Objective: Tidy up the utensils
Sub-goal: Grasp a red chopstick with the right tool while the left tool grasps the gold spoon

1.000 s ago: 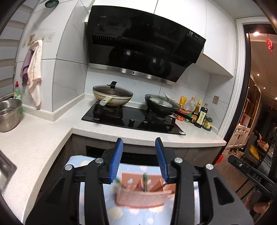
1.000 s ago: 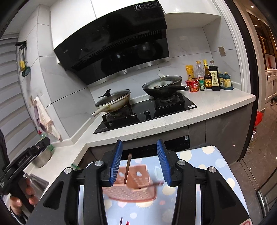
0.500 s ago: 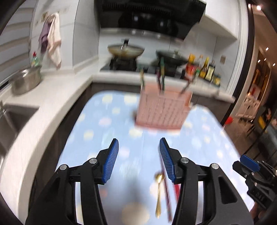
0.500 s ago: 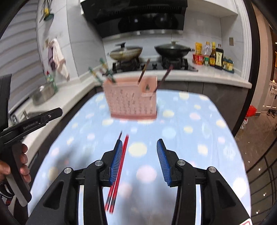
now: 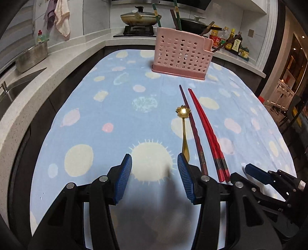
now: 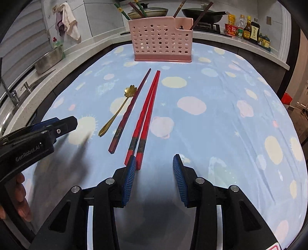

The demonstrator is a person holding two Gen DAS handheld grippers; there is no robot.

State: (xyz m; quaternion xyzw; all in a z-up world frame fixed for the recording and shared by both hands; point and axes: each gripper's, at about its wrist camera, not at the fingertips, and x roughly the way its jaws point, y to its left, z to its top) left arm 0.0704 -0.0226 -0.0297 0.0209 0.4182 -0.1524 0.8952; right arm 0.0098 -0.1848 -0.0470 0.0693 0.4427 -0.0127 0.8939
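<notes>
A pink perforated utensil holder [image 5: 181, 55] [image 6: 160, 45] stands at the far end of the blue spotted cloth and holds several chopsticks. On the cloth lie a gold flower-bowl spoon [image 5: 183, 127] [image 6: 119, 111], a dark red chopstick [image 5: 192, 127] [image 6: 132, 109] and a pair of bright red chopsticks [image 5: 207, 132] [image 6: 147, 113]. My left gripper [image 5: 155, 165] is open and empty, just left of the spoon's handle. My right gripper [image 6: 155, 163] is open and empty, its left finger by the red pair's near ends.
The table with the blue cloth [image 5: 107, 107] is bordered by a white L-shaped counter [image 5: 57, 63] with a sink, a steel bowl [image 5: 31, 57], a stove with pans [image 5: 138, 18] and sauce bottles [image 6: 250, 30]. Each gripper shows in the other's view [image 5: 269, 180] [image 6: 38, 134].
Both grippers tilted down and pulled back from facing the stove to hovering low over the cloth; the spoon and chopsticks came into view. Both stayed open.
</notes>
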